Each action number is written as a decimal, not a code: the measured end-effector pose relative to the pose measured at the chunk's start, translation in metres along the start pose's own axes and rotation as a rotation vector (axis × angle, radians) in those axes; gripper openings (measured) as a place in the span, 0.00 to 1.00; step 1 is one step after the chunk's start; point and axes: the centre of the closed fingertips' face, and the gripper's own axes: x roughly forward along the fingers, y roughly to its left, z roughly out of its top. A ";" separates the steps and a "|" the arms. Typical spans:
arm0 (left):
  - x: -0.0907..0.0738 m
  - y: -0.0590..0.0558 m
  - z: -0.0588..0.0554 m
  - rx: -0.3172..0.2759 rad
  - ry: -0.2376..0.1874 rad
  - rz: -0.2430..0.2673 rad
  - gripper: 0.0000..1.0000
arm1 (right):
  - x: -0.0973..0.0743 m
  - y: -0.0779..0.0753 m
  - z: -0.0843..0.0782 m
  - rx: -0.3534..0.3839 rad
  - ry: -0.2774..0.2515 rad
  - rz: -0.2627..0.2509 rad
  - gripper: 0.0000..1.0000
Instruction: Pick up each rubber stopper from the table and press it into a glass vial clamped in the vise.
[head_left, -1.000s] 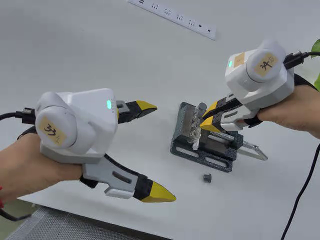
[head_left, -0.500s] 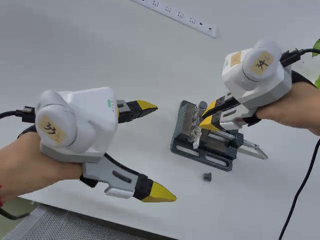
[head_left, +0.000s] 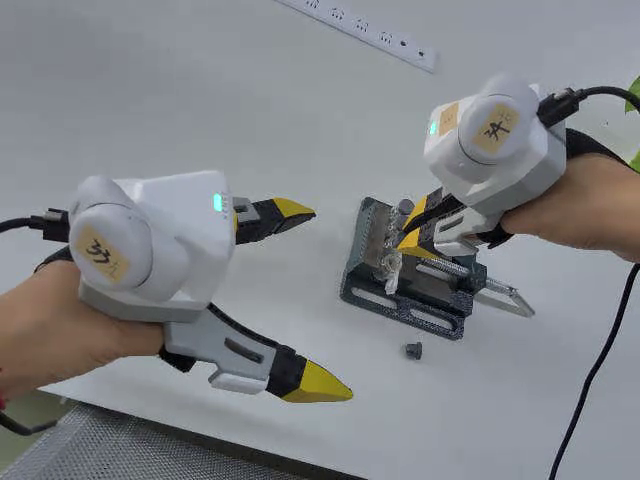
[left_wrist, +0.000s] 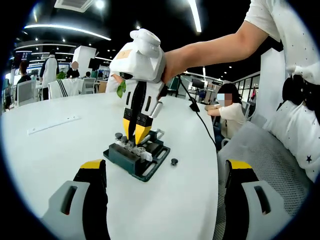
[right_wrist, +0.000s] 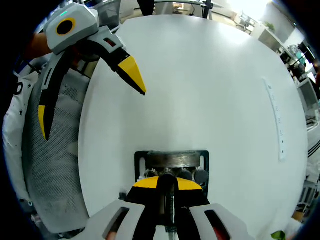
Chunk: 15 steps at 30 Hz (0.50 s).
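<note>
On the round white table (head_left: 180, 90), the dark grey metal vise (head_left: 385, 298) holds a row of clear glass vials (head_left: 388, 264); one carries a grey rubber stopper (head_left: 403, 208) on its mouth. The right gripper (head_left: 405, 238) stands with its yellow tips on the vials, jaws drawn together; whether a stopper sits between them cannot be told. Compared with half a second ago, its white body has leaned further over the vise, while the tips stay at the same spot. The left gripper (head_left: 318, 298) still hovers well to the left of the vise, jaws spread wide and empty. A loose small dark rubber stopper (head_left: 412, 350) lies unmoved just in front of the vise.
</note>
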 end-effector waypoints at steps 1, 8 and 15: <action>0.000 0.000 0.000 -0.002 -0.001 0.000 0.98 | 0.000 0.000 0.000 -0.001 0.003 -0.002 0.05; 0.003 0.000 0.002 -0.001 -0.005 -0.003 0.99 | 0.002 -0.002 -0.001 0.026 0.011 -0.012 0.05; 0.004 -0.002 0.002 -0.001 0.003 -0.008 0.98 | 0.001 -0.002 -0.002 0.047 0.000 0.002 0.07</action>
